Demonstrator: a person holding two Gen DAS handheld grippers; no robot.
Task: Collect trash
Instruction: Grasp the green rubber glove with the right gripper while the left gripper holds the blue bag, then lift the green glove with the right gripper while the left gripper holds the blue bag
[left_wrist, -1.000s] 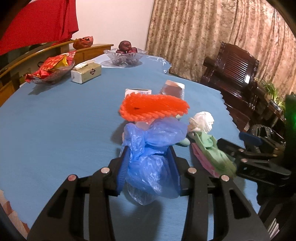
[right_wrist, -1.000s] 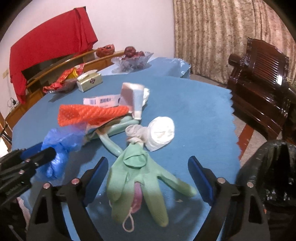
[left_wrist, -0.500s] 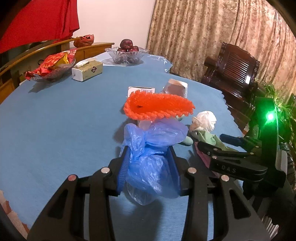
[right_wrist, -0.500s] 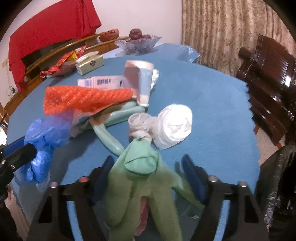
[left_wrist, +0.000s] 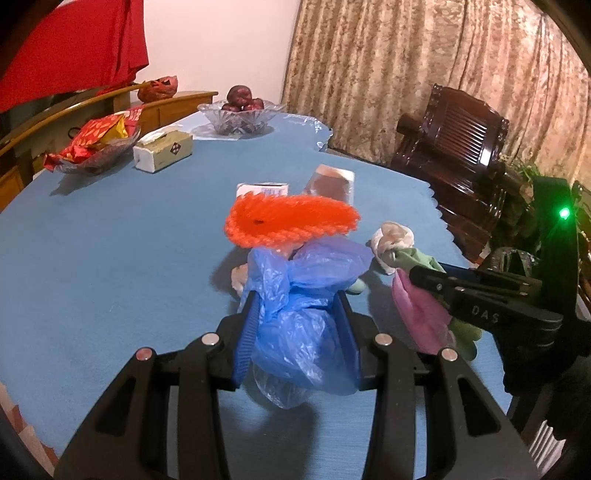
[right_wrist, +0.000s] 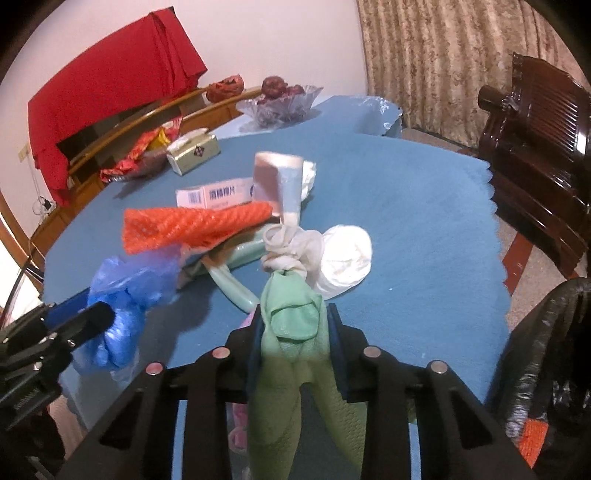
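My left gripper is shut on a crumpled blue plastic bag, held just above the blue table. My right gripper is closing its jaws on a green rubber glove, whose bunched cuff is squeezed between the pads. A pink piece hangs under the glove. Beyond lie an orange foam net, a white wad, a white medicine box and an upright carton. A black trash bag gapes off the table's right edge.
A tissue box, a glass fruit bowl and a dish of red snack packets stand at the far side. A dark wooden chair is beyond the table's scalloped right edge.
The right gripper's jaws have come in from wide apart onto the green glove and bunched it up. The left gripper has kept still with the blue bag.
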